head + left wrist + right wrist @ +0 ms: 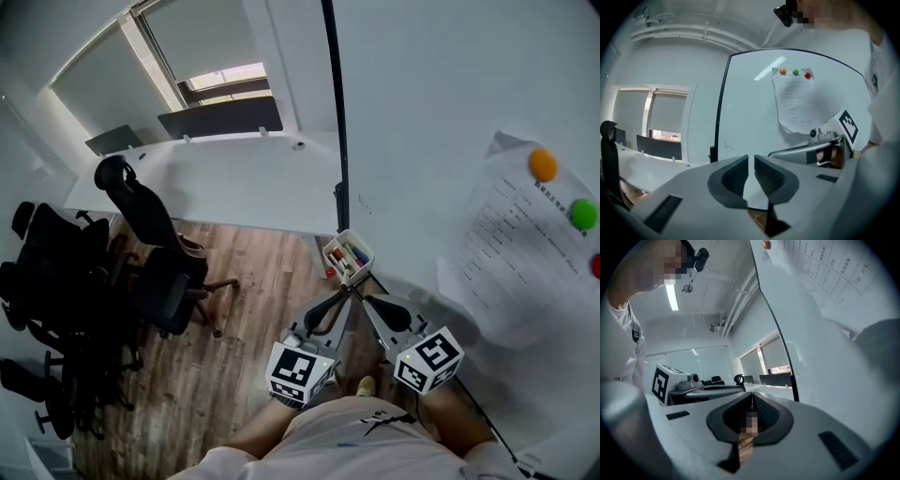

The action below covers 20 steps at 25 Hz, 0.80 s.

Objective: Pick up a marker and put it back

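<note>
- White tray (329, 253) sits at the lower edge of the whiteboard (422, 112), just beside the board's black frame (335, 112).
- Red and blue markers (351, 258) lie inside the tray, with others whose colour I cannot tell. Neither gripper holds one.
- Grey left gripper (343, 298) points up at the tray from just below it in the head view. Whether its tips touch the tray cannot be told.
- In the left gripper view its 2 ribbed pads (736, 176) stand almost together. A thin gap is left between them, and only the whiteboard shows through it.
- The right gripper (372, 302) lies just beside the left one and also aims at the tray, so the 2 form a V.
- In the right gripper view the right jaws are pressed together at the tips with nothing between them.
- Each gripper carries its cube at the near end, the left cube (300, 371) and the right cube (429, 359), close to the person's white shirt (347, 441).
- A printed sheet (525, 253) hangs on the board to the right, held by 3 magnets: orange (542, 165), green (583, 214) and red (596, 266).
- Black chairs (141, 253) stand on the wood floor (253, 309) to the left, in front of a long white desk (234, 178) under the window.
</note>
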Motion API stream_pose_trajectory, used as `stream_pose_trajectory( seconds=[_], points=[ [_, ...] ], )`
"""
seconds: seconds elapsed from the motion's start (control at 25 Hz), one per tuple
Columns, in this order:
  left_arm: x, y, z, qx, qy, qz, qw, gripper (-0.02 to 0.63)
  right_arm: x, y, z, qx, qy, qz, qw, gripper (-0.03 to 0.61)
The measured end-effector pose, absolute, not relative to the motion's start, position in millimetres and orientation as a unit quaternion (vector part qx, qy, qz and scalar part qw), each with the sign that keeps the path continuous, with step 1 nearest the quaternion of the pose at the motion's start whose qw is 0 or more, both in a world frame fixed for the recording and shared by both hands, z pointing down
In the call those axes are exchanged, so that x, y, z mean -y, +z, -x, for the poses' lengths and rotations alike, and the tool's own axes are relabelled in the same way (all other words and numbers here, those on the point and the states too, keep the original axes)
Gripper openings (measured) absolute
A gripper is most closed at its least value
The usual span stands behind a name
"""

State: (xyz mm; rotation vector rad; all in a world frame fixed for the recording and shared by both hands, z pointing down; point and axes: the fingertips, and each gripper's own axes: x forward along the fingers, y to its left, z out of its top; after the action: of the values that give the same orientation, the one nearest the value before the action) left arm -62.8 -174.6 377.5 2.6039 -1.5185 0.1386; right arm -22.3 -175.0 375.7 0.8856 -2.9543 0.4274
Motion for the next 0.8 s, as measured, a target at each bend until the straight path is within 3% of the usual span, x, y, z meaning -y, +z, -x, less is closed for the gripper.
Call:
stream_pose_trajectory(
  seconds=[0.2,0.8],
  points=[
    [170.9,355.7,64.1,0.503,0.023,-0.863,0.051,0.012,171.9,372.9,22.9,0.949,0.135,-0.284,0.008,0.014],
    [178.7,351.7,63.6,0.496,0.018,-0.865,0.071,0.011,181.1,363.6,19.2,0.945,0.122,-0.301,0.025,0.014]
  ],
)
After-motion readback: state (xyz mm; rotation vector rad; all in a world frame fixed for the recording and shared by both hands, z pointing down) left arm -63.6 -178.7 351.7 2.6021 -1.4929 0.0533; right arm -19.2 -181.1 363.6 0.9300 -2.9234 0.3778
